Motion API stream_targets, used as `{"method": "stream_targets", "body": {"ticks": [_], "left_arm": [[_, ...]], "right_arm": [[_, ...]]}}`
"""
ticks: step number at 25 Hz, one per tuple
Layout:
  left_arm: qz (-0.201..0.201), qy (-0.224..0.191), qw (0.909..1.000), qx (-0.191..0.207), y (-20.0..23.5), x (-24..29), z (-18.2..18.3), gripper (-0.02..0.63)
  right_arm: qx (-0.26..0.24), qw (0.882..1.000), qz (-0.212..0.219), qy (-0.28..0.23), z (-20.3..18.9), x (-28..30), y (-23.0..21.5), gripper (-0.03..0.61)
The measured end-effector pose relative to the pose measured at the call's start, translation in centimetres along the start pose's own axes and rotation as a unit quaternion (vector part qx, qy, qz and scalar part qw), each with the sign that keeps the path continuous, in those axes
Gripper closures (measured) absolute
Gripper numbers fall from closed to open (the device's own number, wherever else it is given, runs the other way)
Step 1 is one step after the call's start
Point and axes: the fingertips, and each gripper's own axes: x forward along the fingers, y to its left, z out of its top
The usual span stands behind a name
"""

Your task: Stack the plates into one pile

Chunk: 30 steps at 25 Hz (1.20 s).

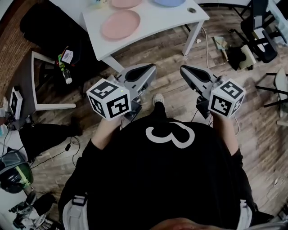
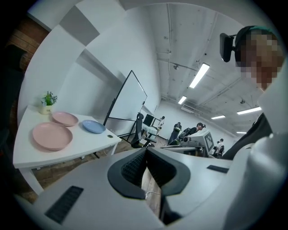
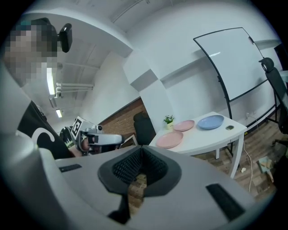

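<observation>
Three plates lie apart on a white table [image 1: 155,27]: a large pink plate [image 1: 120,24], a second pink plate [image 1: 126,2] behind it and a blue plate [image 1: 169,2]. All three also show in the left gripper view, the large pink plate [image 2: 52,135], the second pink plate [image 2: 65,118] and the blue plate [image 2: 93,126], and in the right gripper view as pink [image 3: 169,139], pink [image 3: 183,125] and blue [image 3: 210,121]. My left gripper [image 1: 150,68] [image 2: 146,155] and right gripper [image 1: 184,69] [image 3: 141,155] are held side by side over the wooden floor, short of the table. Both are shut and empty.
A small potted plant [image 2: 47,102] stands at the table's back. A whiteboard [image 3: 234,63] and office chairs [image 1: 258,31] are to the right of the table. A white frame [image 1: 42,85] and a bottle [image 1: 66,76] sit at the left. Cables cross the floor, and people stand far off.
</observation>
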Motion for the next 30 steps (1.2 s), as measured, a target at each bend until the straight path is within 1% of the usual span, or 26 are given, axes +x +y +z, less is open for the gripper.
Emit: {"method": "stream_targets", "body": {"ticks": [4,9,13,17,21,26,28,30], "left_arm": [[0.01,0.009,0.9999,-0.007,5.3,2.4,2.8,0.598],[0.031,0.005,0.9994,-0.015,12.4,4.2,6.7,0.598],[0.05,-0.004,0.9985,-0.022,16.7,4.8,8.5,0.598],[0.068,-0.018,0.9966,-0.044,19.8,4.7,9.5,0.598],[0.095,-0.026,0.994,-0.049,21.8,3.9,10.0,0.598],[0.14,-0.039,0.987,-0.069,25.4,3.0,11.1,0.598],[0.157,-0.046,0.9838,-0.072,27.3,2.7,12.1,0.598],[0.176,-0.051,0.9799,-0.08,29.3,2.5,13.2,0.598]], "right_arm": [[0.01,1.0,0.004,0.002,2.9,4.1,-4.1,0.554],[0.01,1.0,0.016,0.004,6.6,9.9,-8.5,0.554],[0.011,1.0,0.019,0.012,8.1,13.9,-11.1,0.554],[0.017,0.999,0.021,0.018,8.9,16.5,-12.6,0.554],[0.007,0.999,0.041,0.022,9.9,18.4,-12.9,0.552],[-0.003,0.998,0.054,0.032,11.9,21.5,-14.8,0.551],[-0.004,0.998,0.059,0.039,12.8,23.3,-15.9,0.551],[-0.004,0.996,0.068,0.049,13.6,25.4,-17.0,0.53]]}}
